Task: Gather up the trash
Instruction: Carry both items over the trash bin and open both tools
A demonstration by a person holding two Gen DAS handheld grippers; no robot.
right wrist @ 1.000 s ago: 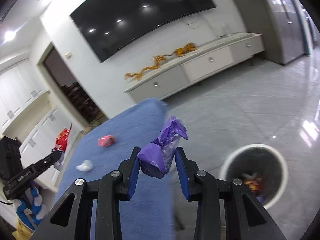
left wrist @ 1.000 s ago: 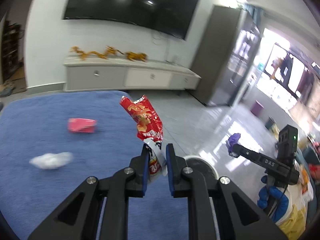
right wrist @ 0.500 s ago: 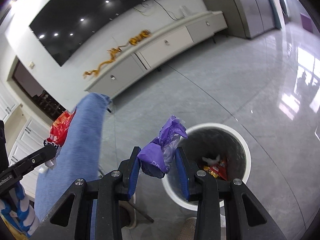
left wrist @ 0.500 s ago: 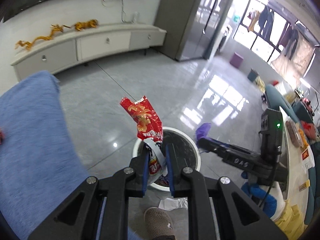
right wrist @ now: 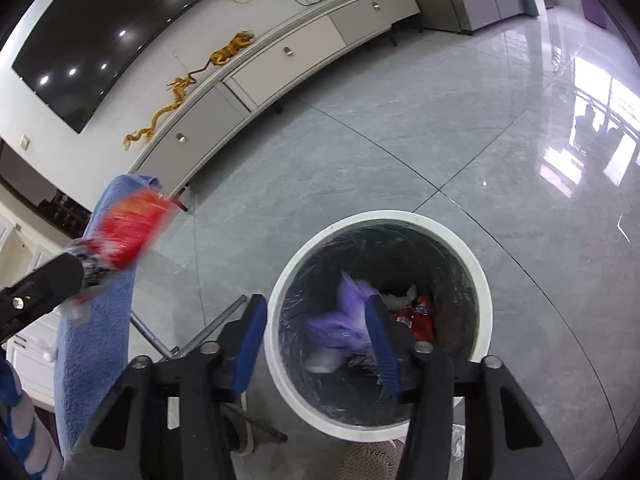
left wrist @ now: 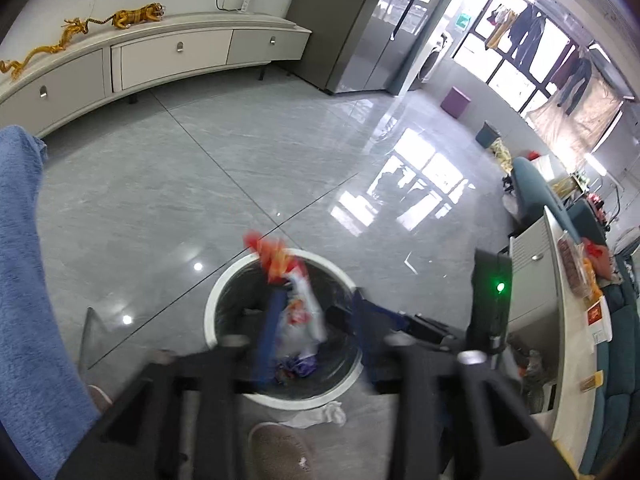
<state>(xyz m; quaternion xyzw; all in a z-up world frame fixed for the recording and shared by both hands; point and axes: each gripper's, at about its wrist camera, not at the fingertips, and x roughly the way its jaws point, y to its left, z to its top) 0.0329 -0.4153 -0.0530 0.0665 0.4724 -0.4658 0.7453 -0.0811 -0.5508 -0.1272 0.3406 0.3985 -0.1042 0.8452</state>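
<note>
Both grippers sit over the white bin (right wrist: pixel 478 280), which stands on grey floor tiles (left wrist: pixel 240 184) just right of the blue-covered surface (right wrist: pixel 94 328). In the right wrist view the right gripper (right wrist: pixel 316 336) has its blue fingers (right wrist: pixel 382 340) spread wide; the purple wrapper (right wrist: pixel 340 324) is blurred, lying inside the bin against the right finger, w/ nothing pinching it. Same view shows older trash at the bin bottom: a red packet (right wrist: pixel 420 316) and white scraps. It also catches the left gripper from the side at far left, w/ the red chip bag (right wrist: pixel 128 232) sticking out past its tip, over the surface edge; grip can't be read there. The left wrist view fills that in: left gripper (left wrist: pixel 312 320) fingers (left wrist: pixel 270 336) are apart, and the chip bag (left wrist: pixel 292 296), motion-blurred, hangs between them above the bin (left wrist: pixel 212 312), close to the left finger; whether it touches the finger can't be told. Only this view shows the right gripper body w/ a green LED (left wrist: pixel 499 288) at right, a white scrap (left wrist: pixel 320 416) on the floor just near of the bin, and a slipper (left wrist: pixel 280 448).
</note>
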